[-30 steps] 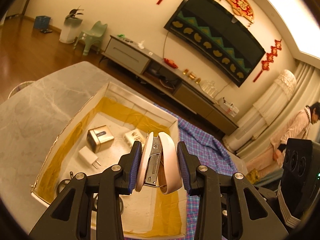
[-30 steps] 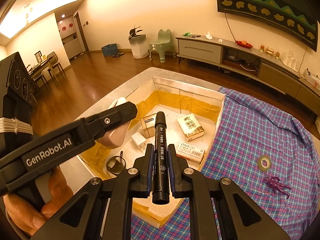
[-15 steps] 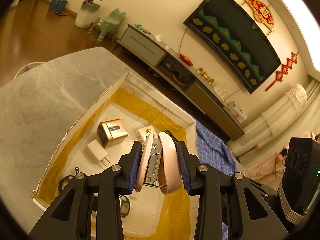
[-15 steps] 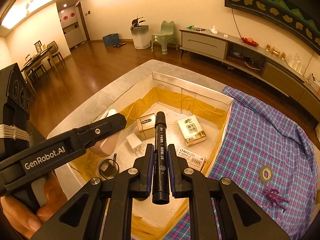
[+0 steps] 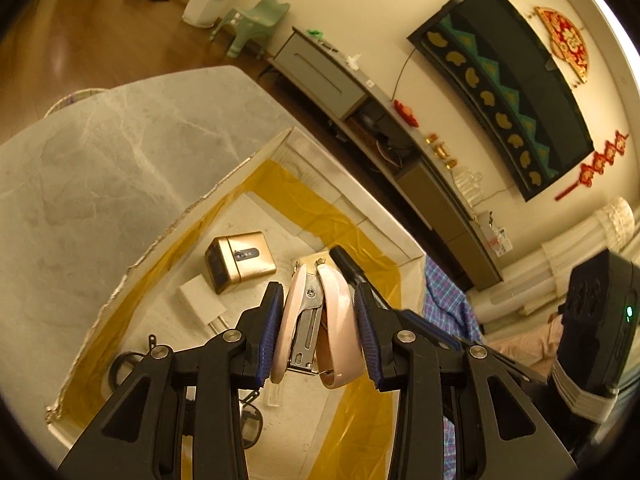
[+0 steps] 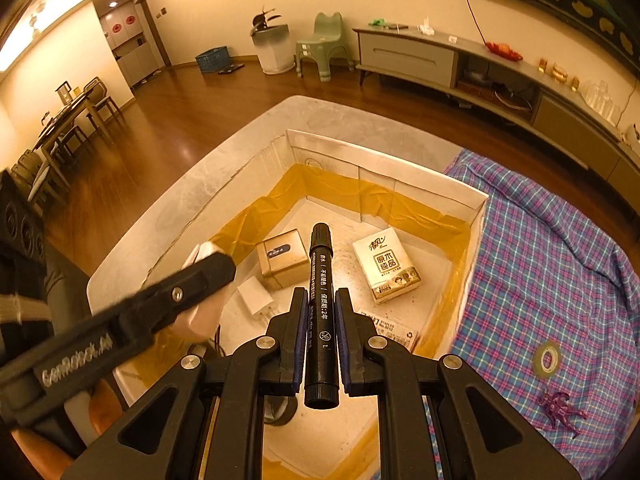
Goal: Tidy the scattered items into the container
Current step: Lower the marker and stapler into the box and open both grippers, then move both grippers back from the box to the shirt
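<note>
Stapler point(image 5: 316, 328), pink with a metal core, is pinched across its two curved shells by the left gripper point(image 5: 318, 330) above the open cardboard box point(image 6: 478, 216). It is judged rigid and fairly light, but its glossy shells could slip, so a hold across the flat mid-body is preferred. A black marker point(image 6: 321, 312) is clamped mid-barrel between the pressed-together fingers of the right gripper point(image 6: 321, 344), also over the box; it is taken to be light and stiff.
</note>
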`<state>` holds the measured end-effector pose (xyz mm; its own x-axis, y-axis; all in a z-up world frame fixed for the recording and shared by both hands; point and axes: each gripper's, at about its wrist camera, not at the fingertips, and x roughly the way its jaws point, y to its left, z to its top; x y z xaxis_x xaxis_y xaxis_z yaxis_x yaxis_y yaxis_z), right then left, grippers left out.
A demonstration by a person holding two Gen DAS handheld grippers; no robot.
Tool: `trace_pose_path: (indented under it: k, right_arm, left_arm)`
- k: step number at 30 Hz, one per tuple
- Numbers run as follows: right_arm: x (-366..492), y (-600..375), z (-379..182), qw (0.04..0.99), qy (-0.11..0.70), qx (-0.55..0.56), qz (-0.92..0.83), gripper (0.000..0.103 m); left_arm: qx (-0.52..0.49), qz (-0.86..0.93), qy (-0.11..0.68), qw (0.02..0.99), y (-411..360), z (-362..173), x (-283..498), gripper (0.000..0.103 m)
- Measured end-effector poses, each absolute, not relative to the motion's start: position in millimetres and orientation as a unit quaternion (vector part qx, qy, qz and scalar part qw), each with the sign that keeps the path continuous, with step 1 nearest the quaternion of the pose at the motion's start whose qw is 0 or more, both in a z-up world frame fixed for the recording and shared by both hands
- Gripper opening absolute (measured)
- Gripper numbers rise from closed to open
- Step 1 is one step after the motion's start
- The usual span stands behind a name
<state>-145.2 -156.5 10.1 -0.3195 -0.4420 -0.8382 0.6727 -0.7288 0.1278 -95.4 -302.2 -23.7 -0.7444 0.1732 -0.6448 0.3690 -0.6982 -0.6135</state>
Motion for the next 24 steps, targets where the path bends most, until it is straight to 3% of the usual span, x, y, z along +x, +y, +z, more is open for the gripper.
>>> trace_pose_path:
  k: [12,14,16,24]
  right_arm:
    - [-185,-180,-6,0.326,0.125,0.507,-0.788,0.015]
    - [-192,-181,-12,0.319,0.116,0.518,-0.785,0.022]
    - [-198,-179,-15,0.315,0.105,0.523,-0.785,0.03]
    - [-181,-147,-6,0.346,0.047,0.525,-0.776,0.036]
  left_arm:
    - [0.39,-0.82,0.406,0.1,-314,-45,-109,0.043]
    - [0.394,-0.812,0.417,0.107,-319,-49,-106,0.055]
    - [0.392,-0.814,0.415,0.108,-322,-47,-103,0.057]
    - [0.381,-0.826,0.403,0.101,-319,-36,-96,0.058]
